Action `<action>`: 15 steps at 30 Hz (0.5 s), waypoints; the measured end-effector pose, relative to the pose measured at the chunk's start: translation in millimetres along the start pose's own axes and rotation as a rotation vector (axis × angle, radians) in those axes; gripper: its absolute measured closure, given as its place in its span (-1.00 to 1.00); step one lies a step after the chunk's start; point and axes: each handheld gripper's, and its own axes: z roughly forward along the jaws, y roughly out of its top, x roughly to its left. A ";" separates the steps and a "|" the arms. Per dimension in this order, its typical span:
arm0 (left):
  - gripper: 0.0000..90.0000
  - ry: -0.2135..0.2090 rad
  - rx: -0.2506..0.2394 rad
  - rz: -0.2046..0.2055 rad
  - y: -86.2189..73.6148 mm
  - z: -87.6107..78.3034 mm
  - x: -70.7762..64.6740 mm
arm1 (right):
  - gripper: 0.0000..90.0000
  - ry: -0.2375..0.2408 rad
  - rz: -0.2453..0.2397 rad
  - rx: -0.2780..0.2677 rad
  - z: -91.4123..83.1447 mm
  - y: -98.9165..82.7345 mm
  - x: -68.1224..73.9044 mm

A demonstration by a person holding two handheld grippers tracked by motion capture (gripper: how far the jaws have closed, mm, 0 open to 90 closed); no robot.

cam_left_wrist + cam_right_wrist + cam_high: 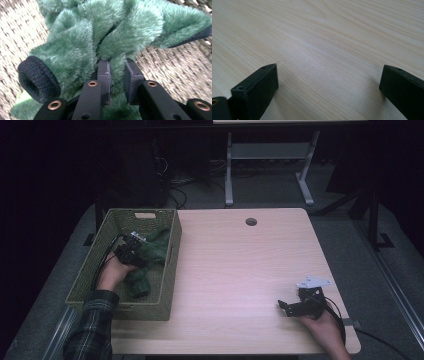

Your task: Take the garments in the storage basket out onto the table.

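Observation:
A fuzzy green garment (155,251) with black knitted cuffs lies inside a woven olive basket (142,309) at the table's left side. My left gripper (135,251) reaches down into the basket. In the left gripper view its jaws (117,65) pinch a fold of the green fur (82,40), and one black cuff (35,77) hangs to the left of them. My right gripper (284,306) rests on the wooden table (240,265) near the front right corner. In the right gripper view its jaws (329,75) stand wide apart over bare wood (324,37), with nothing between them.
A round cable hole (251,222) sits near the table's far edge. Behind the table stands another desk's grey frame (270,165) on a dark floor with cables. The basket walls rise around my left hand.

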 end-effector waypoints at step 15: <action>0.78 -0.112 -0.083 -0.064 5.4 -50.5 -0.5 | -0.96 0.000 -0.001 -0.001 0.0 0.0 -0.1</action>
